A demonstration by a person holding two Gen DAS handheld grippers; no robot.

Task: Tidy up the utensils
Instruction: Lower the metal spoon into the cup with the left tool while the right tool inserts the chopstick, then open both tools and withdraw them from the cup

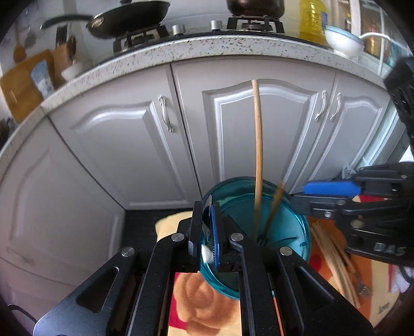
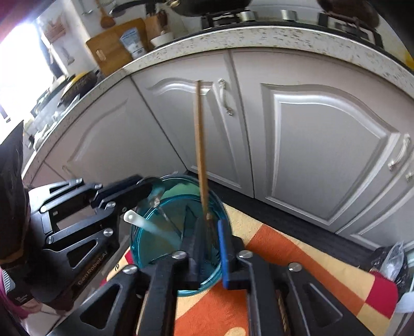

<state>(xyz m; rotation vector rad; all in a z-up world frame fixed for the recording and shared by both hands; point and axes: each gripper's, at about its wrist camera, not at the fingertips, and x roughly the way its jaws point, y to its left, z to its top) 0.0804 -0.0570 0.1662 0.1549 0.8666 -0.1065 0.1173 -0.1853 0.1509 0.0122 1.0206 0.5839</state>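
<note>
Left tool pinches teal cup rim, seemingly.

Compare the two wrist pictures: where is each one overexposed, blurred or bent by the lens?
Left wrist view: the speckled stone countertop edge bows into an arc, the black frying pan is smeared with blur, and the far right is washed out. Right wrist view: the window area at upper left is blown out white, and the grey panelled cabinet doors curve.
</note>
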